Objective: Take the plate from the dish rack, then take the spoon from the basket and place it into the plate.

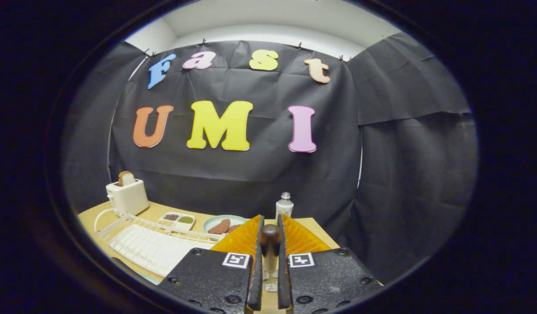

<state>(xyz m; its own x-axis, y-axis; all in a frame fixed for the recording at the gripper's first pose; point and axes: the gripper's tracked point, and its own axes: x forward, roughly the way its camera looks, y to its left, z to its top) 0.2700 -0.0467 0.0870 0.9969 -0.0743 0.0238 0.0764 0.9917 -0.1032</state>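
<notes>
Gripper (270, 244) clamped on spoon (270, 239) handle, above dish rack (151, 244)

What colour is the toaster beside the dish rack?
White; the toaster shows plainly in the gripper view, with a bread slice in it.

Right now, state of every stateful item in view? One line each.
gripper: shut on spoon, both fingers pressing its handle
spoon: held upright between the fingers, dark handle end up, lifted
dish rack: on the table, slots look empty
plate: flat on the table beyond the rack, holding reddish-brown food
toaster: bread slice sticking up from the slot
bottle: upright, capped
condiment tray: compartments filled
</notes>
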